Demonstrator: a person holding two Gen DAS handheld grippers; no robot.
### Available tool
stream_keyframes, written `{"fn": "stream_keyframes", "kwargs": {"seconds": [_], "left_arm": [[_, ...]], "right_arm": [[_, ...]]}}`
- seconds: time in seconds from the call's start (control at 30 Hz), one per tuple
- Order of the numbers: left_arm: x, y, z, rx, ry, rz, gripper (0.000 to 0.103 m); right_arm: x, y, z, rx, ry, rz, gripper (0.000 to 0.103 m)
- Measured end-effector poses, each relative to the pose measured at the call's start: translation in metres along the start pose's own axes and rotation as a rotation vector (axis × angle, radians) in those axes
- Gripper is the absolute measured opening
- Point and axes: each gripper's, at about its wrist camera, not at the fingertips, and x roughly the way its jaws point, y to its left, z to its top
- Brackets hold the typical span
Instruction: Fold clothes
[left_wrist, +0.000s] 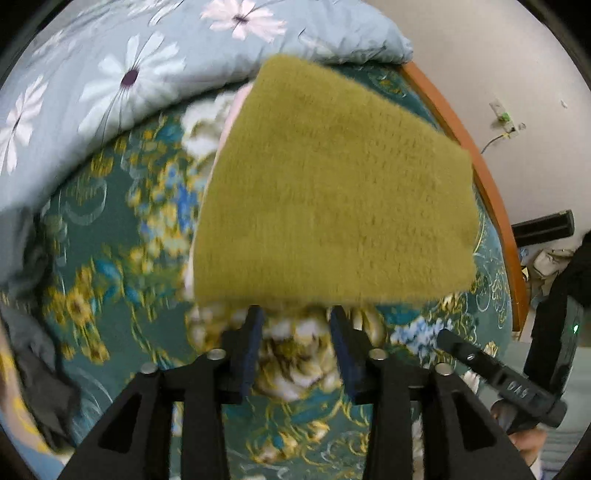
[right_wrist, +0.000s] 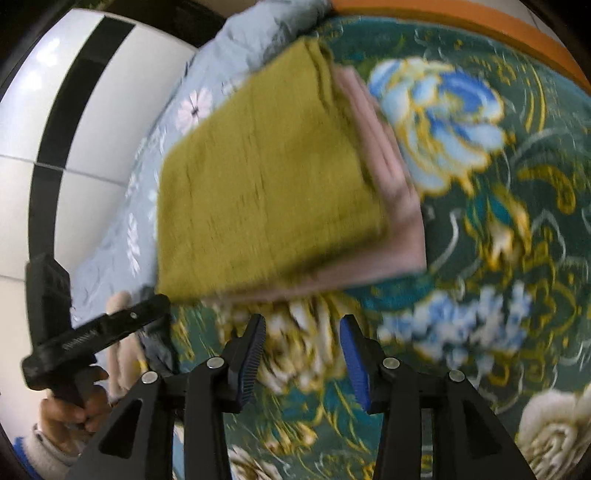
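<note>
A folded olive-green fuzzy garment (left_wrist: 332, 192) lies on a folded pink garment (right_wrist: 384, 206) on the bed; it also shows in the right wrist view (right_wrist: 266, 184). My left gripper (left_wrist: 297, 314) is open and empty, its fingertips just short of the stack's near edge. My right gripper (right_wrist: 303, 325) is open and empty, also just short of the stack's near edge. The right gripper's body (left_wrist: 502, 380) shows at the lower right of the left wrist view; the left gripper's body (right_wrist: 92, 339) shows at the left of the right wrist view.
The bed has a dark green floral cover (left_wrist: 122, 258) with an orange wooden edge (left_wrist: 491, 192). A light blue flowered quilt (left_wrist: 110, 74) is bunched behind the stack. Dark grey clothes (left_wrist: 37, 369) lie at the left. A white wall (right_wrist: 92, 110) stands beyond.
</note>
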Motion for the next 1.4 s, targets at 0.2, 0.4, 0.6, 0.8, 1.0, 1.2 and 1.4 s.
{"fn": "stream_keyframes", "kwargs": {"seconds": [0.2, 0.4, 0.6, 0.8, 1.0, 1.2, 1.4], "left_arm": [[0.012, 0.013, -0.042, -0.103, 0.038, -0.006, 0.054], [0.009, 0.017, -0.077, -0.141, 0.041, -0.005, 0.057], [-0.004, 0.013, -0.085, -0.081, -0.015, 0.072, 0.067], [-0.016, 0.016, -0.093, -0.035, -0.047, 0.128, 0.073], [-0.027, 0.03, -0.107, -0.067, -0.09, 0.127, 0.086], [-0.033, 0.037, -0.113, -0.071, -0.152, 0.146, 0.092], [-0.025, 0.04, -0.119, -0.048, -0.233, 0.16, 0.093]], "right_arm": [[0.005, 0.002, -0.021, -0.004, 0.027, -0.023, 0.045], [-0.008, 0.013, -0.032, -0.052, 0.004, -0.054, 0.052], [-0.018, 0.022, -0.048, -0.069, -0.035, -0.086, 0.06], [-0.021, 0.04, -0.064, -0.122, -0.051, -0.147, 0.064], [-0.031, 0.062, -0.076, -0.176, -0.081, -0.207, 0.076], [-0.026, 0.066, -0.079, -0.195, -0.092, -0.224, 0.08], [-0.011, 0.053, -0.085, -0.184, -0.112, -0.226, 0.098]]}}
